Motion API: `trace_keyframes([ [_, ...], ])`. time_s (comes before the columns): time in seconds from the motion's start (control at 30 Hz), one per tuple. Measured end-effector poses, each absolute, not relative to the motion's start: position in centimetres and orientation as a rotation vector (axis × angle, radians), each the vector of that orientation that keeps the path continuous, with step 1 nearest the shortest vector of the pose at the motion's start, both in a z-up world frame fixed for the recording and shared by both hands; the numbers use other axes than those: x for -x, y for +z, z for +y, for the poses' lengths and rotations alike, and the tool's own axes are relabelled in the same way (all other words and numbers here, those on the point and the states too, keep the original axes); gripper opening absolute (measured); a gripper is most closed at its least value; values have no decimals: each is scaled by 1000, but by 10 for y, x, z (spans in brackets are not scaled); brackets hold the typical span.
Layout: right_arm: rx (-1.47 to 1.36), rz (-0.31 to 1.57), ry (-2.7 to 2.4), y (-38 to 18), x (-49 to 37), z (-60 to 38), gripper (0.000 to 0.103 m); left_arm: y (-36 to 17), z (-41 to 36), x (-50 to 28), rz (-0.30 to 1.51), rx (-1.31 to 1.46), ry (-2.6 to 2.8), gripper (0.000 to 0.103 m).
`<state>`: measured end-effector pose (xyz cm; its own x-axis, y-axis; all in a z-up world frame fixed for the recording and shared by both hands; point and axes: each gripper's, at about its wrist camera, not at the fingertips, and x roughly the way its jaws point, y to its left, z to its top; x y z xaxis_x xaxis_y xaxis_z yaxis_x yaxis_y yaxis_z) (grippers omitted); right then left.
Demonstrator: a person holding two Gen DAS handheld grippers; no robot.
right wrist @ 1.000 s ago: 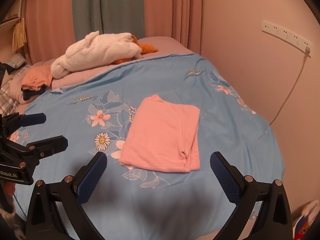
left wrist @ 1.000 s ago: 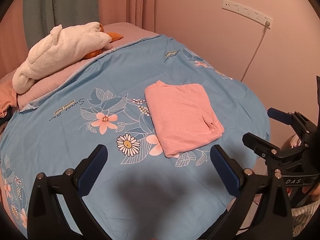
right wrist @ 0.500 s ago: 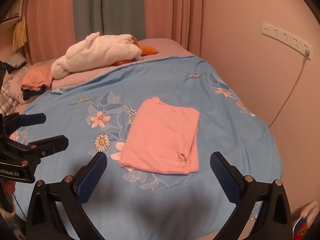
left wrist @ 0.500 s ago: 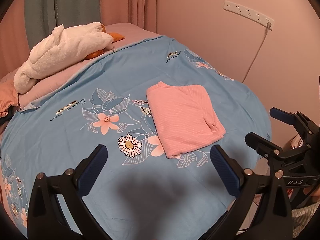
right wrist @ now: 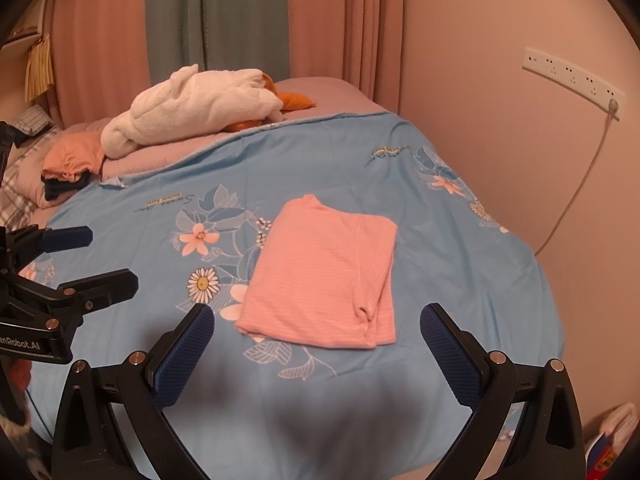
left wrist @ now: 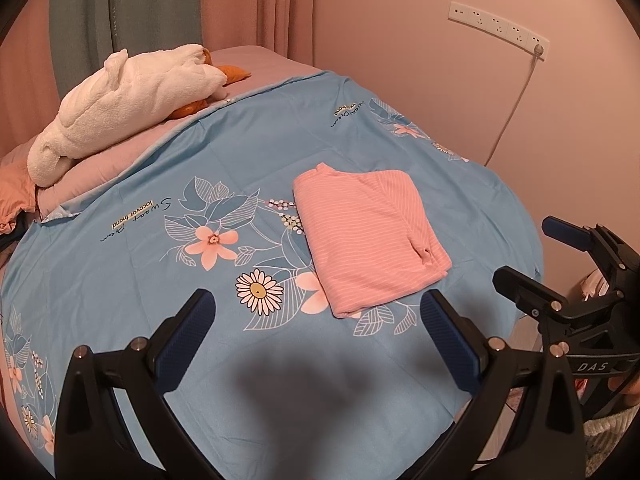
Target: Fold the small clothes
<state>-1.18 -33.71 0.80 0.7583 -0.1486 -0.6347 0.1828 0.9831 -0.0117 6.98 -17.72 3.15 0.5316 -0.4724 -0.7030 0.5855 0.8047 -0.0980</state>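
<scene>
Judging from how things lie, the folding looks nearly finished. On the bed, the light blue flowered bedsheet [left wrist: 120, 280] carries the pink striped cotton garment [left wrist: 368, 240], which lies near the middle of the sheet as a flat, neat rectangle in several layers. One more fold or only putting it away seems left. Beyond the sheet's far edge a white fluffy plush blanket [left wrist: 128, 100] is heaped, with crumpled orange clothes [right wrist: 74, 156] beside it; these may wait for folding. Nothing blocks the garment. The left gripper [left wrist: 316, 332] and the right gripper [right wrist: 316, 340] both hover short of it, fingers spread wide and holding nothing.
</scene>
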Motion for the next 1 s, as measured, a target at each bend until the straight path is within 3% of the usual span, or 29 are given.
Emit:
trace_keyframes([
  [1.0, -50, 684, -184, 8, 15, -337, 102, 33, -178, -72, 789, -164, -631, 102],
])
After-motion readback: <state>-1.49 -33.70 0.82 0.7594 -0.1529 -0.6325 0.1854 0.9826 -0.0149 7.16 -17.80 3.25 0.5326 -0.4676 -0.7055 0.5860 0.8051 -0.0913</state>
